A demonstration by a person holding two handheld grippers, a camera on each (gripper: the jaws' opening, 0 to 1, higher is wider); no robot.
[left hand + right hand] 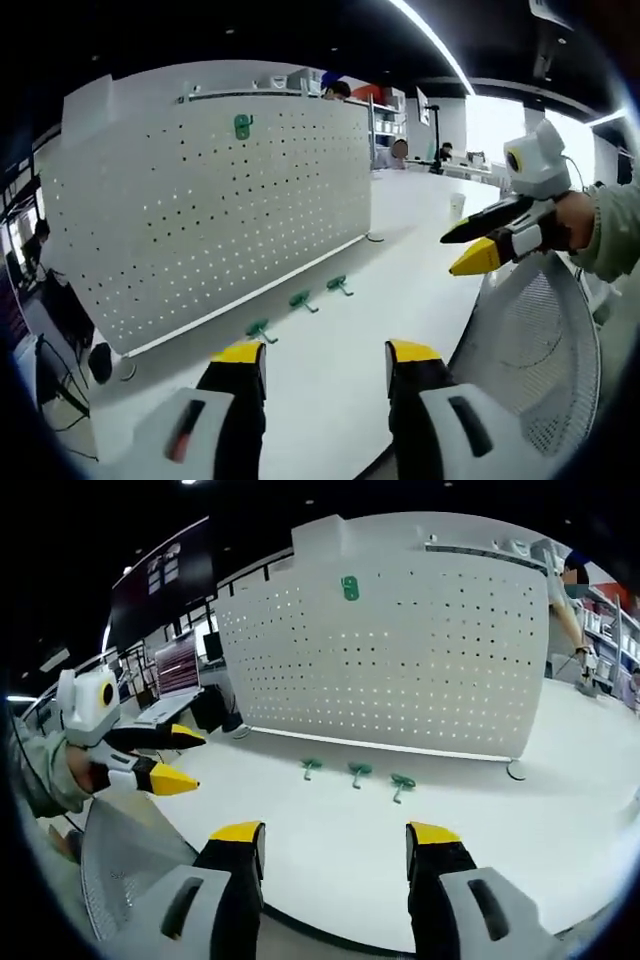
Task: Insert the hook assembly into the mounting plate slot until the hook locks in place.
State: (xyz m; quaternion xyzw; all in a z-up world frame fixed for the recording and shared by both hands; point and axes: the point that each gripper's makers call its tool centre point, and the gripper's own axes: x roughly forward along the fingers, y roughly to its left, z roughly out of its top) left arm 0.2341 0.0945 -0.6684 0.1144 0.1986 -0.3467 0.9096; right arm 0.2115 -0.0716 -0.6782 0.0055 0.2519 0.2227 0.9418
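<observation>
- Left gripper view: left gripper (325,365) wide open, empty; 3 green plastic hooks (300,299) lie ahead on white table (400,260), below white perforated mounting plate (200,210).
- Right gripper view: right gripper (335,850) wide open, empty; hooks (358,772) ahead. Step judged: approach. Next: grasp 1 hook.

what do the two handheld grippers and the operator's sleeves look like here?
Both match: the left gripper and right gripper have black jaws capped in yellow on grey bodies, each body with a dark slot; one slot on the left gripper looks reddish. Seen from the other side, each has yellow-pointed black jaws under a white housing. Sleeve is pale grey-green.
</observation>
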